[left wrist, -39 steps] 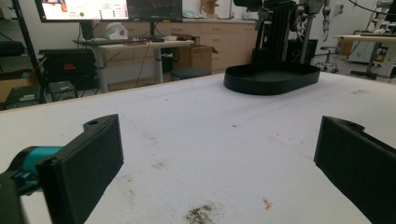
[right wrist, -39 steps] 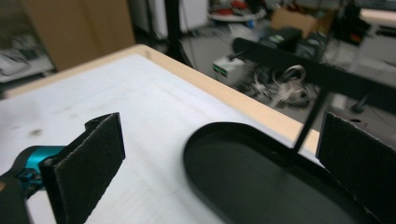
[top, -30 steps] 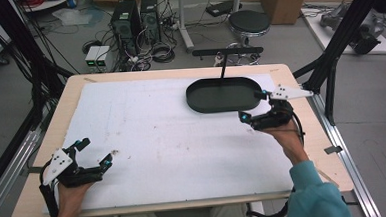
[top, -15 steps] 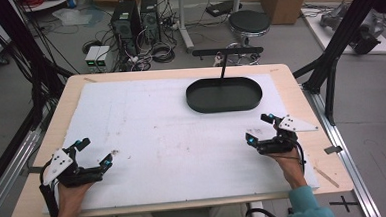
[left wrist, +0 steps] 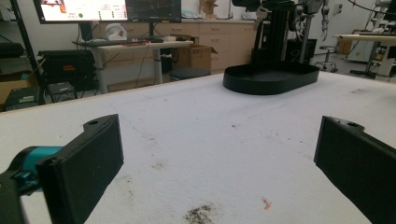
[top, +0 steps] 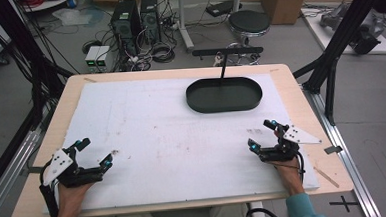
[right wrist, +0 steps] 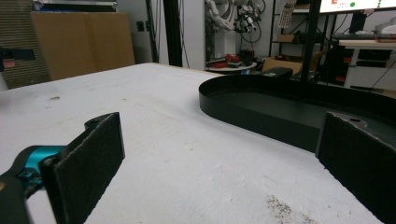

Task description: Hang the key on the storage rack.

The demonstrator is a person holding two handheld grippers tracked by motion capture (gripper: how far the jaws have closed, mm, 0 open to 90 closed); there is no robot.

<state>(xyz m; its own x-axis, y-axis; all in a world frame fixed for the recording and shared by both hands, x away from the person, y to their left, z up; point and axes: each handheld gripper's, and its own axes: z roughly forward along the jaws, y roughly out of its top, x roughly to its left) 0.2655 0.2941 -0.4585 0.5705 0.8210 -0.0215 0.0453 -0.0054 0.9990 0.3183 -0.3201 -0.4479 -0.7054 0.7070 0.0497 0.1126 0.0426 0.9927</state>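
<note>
A black oval tray (top: 224, 95) sits empty at the far right-centre of the white mat (top: 172, 134); it lies ahead in the left gripper view (left wrist: 271, 78) and close ahead in the right gripper view (right wrist: 280, 112). My left gripper (top: 94, 153) rests at the near left corner of the mat, jaws wide apart with nothing between them (left wrist: 215, 163). My right gripper (top: 261, 135) rests at the near right, below the tray, also open and empty (right wrist: 219, 158).
The mat covers a wooden table (top: 300, 98). A black T-shaped stand (top: 227, 54) rises just behind the tray. Dark stains (left wrist: 198, 213) mark the mat near the left gripper. Computers, cables and a stool (top: 249, 21) stand on the floor beyond the table.
My right gripper has drawn back from beside the tray toward the near right edge of the mat. The left gripper has stayed put.
</note>
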